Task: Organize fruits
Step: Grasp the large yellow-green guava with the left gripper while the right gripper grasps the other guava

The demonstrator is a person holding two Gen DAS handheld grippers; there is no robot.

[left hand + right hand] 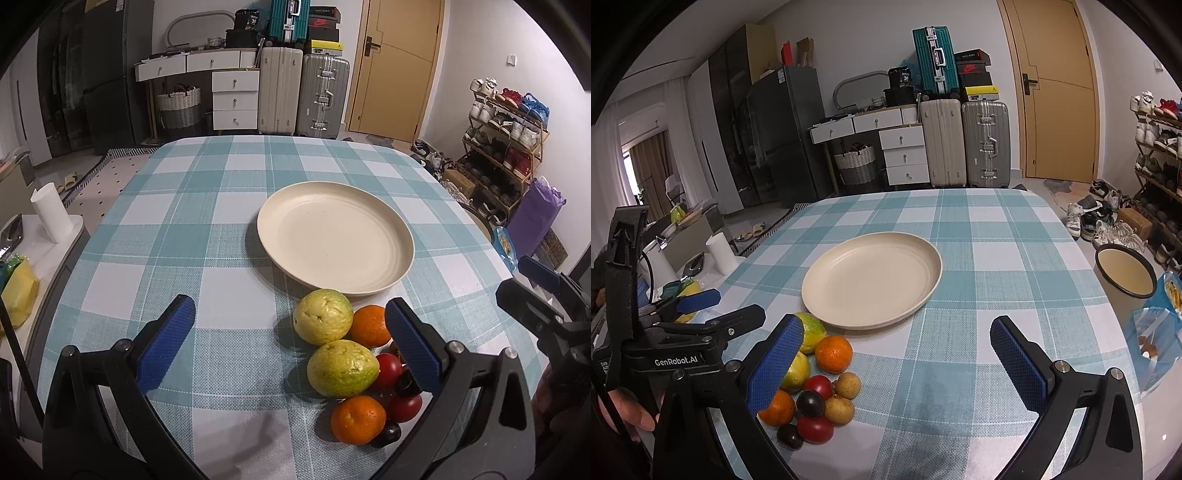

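We hold our left gripper (pixel 291 339) low over the near part of the counter (pixel 207 206), its jaws spread wide and holding nothing. Our right gripper (pixel 897 354) hovers beside it, its jaws likewise spread and bare. A teal-and-white checked cloth covers the counter.

The fruits lie in a tight cluster near us. Two yellow-green guavas sit touching each other: the far guava (pixel 323 321) lies just beside the near rim of the cream plate (pixel 334 236), and the near guava (pixel 342 368) lies just this side of it. To the right of the far guava rests an orange (pixel 369 325); a second orange (pixel 357 420) lies nearest to us. Two red tomatoes (pixel 817 386) and two dark plums (pixel 810 403) sit among them, and in the right wrist view two small tan round fruits (pixel 847 385) lie on the right of the pile, touching one another.

The plate stands in the middle of the counter, nothing on it. Off the right edge of the counter stands a cream pot with a dark rim (pixel 1126 273).
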